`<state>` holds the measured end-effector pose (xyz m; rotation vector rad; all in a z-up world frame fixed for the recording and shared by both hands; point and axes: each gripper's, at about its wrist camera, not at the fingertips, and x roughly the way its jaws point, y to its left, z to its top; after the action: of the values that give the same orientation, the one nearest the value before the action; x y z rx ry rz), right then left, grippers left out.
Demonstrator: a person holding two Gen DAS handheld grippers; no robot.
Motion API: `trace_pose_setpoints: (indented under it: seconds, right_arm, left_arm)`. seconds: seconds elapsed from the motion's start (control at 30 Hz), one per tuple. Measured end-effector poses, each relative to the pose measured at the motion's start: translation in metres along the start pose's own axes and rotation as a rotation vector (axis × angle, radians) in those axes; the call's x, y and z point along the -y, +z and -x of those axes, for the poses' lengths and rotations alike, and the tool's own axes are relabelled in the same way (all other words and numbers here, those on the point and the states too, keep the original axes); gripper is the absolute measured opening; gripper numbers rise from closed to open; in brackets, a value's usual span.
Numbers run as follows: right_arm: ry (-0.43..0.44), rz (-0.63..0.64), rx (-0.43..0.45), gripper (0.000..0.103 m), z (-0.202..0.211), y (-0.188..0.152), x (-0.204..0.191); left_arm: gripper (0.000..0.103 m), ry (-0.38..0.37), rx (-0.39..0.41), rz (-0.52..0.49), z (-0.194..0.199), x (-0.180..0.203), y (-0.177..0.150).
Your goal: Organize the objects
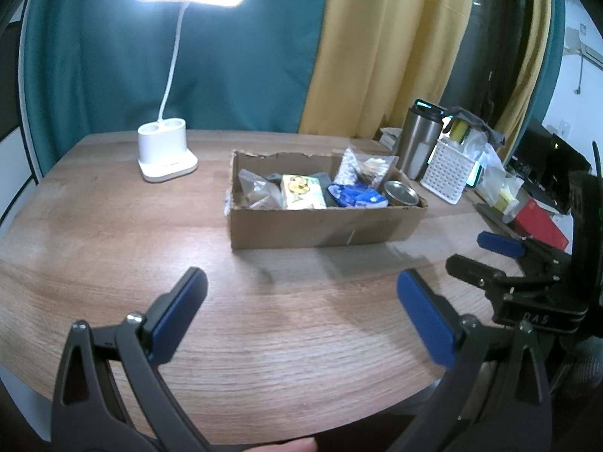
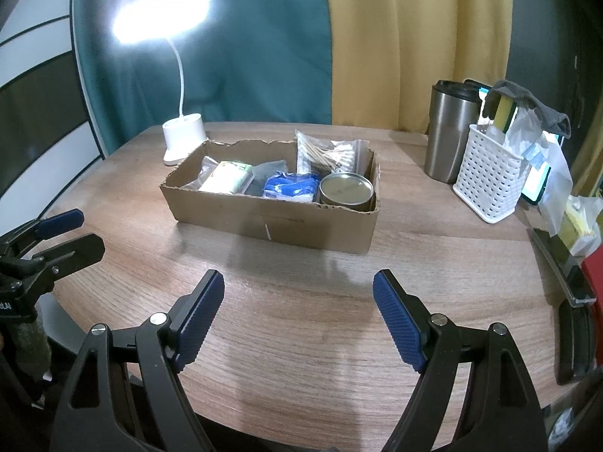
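Note:
An open cardboard box [image 1: 320, 226] [image 2: 271, 222] sits mid-table. It holds a round metal tin [image 1: 401, 193] [image 2: 346, 187], a blue-and-white packet [image 1: 356, 196] [image 2: 290, 186], a yellow carton [image 1: 303, 191] [image 2: 228, 177], a bag of cotton swabs [image 2: 328, 154] and clear bags [image 1: 260, 188]. My left gripper [image 1: 301, 282] is open and empty above the bare table in front of the box; it also shows at the left edge of the right wrist view [image 2: 81, 231]. My right gripper [image 2: 297, 282] is open and empty in front of the box; it also shows at the right of the left wrist view [image 1: 473, 250].
A lit white desk lamp [image 1: 166, 156] [image 2: 184, 139] stands behind the box to the left. A steel tumbler [image 1: 420, 143] [image 2: 450, 132] and a white perforated basket [image 1: 450, 173] [image 2: 490, 173] with a sponge and bags stand to the right. A red box [image 1: 541, 222] lies at the right edge.

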<state>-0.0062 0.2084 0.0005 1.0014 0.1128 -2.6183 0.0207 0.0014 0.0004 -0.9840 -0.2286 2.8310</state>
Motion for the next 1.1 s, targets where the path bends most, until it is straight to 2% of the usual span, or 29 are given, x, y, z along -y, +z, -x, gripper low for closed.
trace_pose_setpoints:
  seconds: [1.1]
  right_arm:
    - [0.004, 0.003, -0.007, 0.084, -0.0024, 0.0023, -0.0018]
  left_arm:
    - [0.102, 0.022, -0.018, 0.003, -0.0051, -0.0008, 0.001]
